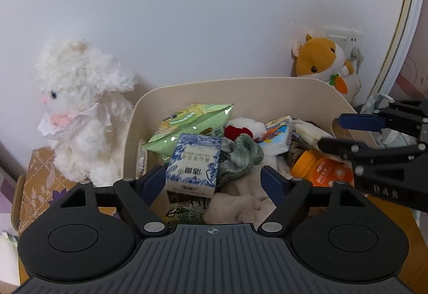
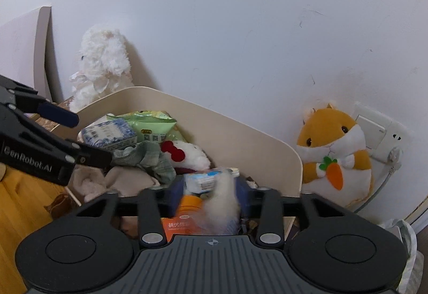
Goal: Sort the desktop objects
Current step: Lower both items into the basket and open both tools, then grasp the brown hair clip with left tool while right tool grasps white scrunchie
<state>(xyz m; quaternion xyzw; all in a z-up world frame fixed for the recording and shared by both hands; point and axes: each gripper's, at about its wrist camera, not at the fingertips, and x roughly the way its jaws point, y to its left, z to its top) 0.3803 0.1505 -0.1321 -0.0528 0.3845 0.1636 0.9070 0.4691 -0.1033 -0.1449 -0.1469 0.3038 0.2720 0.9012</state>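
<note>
A cream bin (image 1: 240, 81) holds several things: a green snack bag (image 1: 187, 122), a blue-and-white tissue pack (image 1: 192, 163), a green cloth (image 1: 240, 157), a small colourful pack (image 1: 278, 134) and an orange bottle (image 1: 318, 168). My left gripper (image 1: 214, 179) hangs open over the bin's near side. The tissue pack lies by its left finger, free of the right one. My right gripper (image 2: 211, 192) is open above the orange bottle (image 2: 187, 211). A blurred white fluffy thing (image 2: 222, 203) sits loose between its jaws. The right gripper (image 1: 329, 130) enters the left wrist view from the right.
A white plush rabbit (image 1: 77, 106) leans on the wall left of the bin, on a floral box (image 1: 37, 181). An orange hamster plush (image 2: 334, 144) stands right of the bin before a wall socket (image 2: 374, 128). The wooden tabletop (image 2: 16, 200) shows at the left.
</note>
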